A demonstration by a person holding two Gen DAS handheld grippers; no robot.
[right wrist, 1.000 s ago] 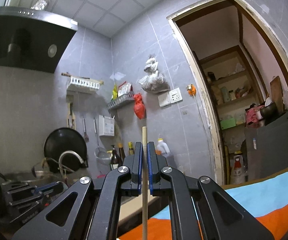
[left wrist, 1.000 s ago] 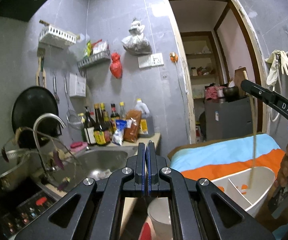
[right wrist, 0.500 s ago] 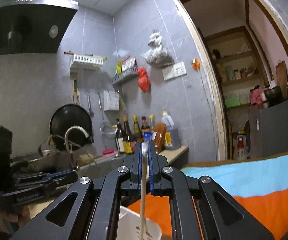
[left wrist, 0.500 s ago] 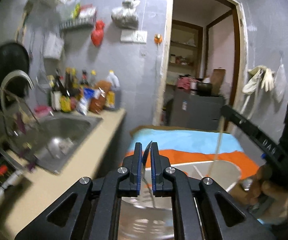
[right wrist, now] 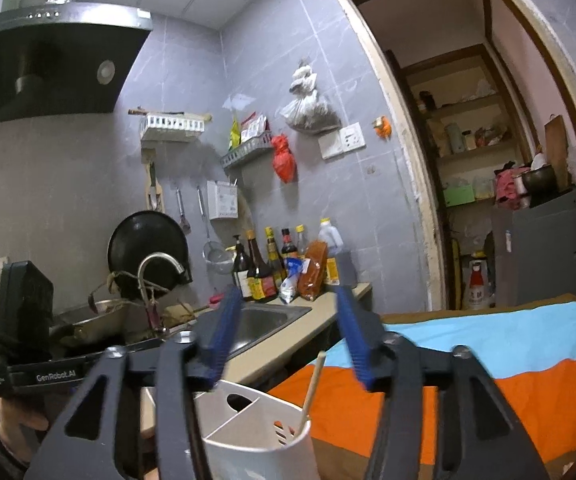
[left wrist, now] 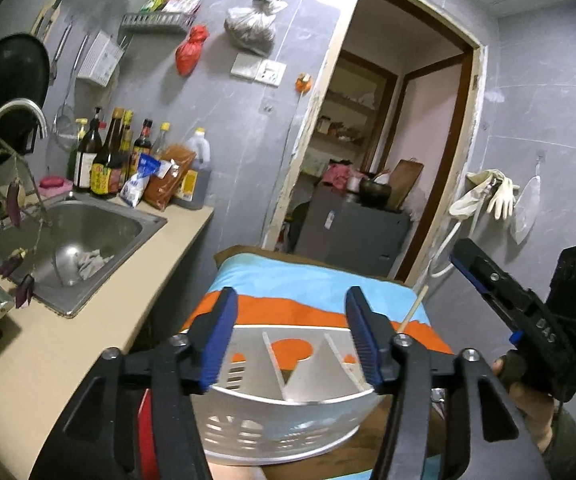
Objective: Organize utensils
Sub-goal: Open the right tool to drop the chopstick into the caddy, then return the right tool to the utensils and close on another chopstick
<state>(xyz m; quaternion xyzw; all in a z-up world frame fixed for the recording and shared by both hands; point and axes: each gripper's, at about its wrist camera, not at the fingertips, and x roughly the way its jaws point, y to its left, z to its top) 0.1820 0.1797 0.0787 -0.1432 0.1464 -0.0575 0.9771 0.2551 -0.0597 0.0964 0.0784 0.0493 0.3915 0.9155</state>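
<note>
A white slotted utensil holder (left wrist: 288, 412) with dividers sits just below and beyond my left gripper (left wrist: 292, 320). That gripper's jaws are opening, with nothing between the blue pads. A wooden chopstick (left wrist: 414, 310) leans out of the holder's right compartment. In the right wrist view the same holder (right wrist: 255, 440) sits low in the picture with the chopstick (right wrist: 314, 384) standing in it. My right gripper (right wrist: 288, 320) is above it, jaws opening, and the chopstick stands free of the pads. A hand (left wrist: 528, 396) holds the right gripper (left wrist: 464, 256) at the right edge.
A steel sink (left wrist: 87, 232) with a curved faucet (left wrist: 11, 120) is set in the beige counter (left wrist: 87, 340) on the left. Sauce bottles (left wrist: 107, 160) stand behind it. The holder rests by an orange and blue cloth (left wrist: 308, 280). A grey cabinet (left wrist: 352, 232) stands in the doorway.
Both grippers went from shut to open. The right one let go of the chopstick, which now stands in the holder. The thin metal piece between the left jaws is gone. The left view tilted down.
</note>
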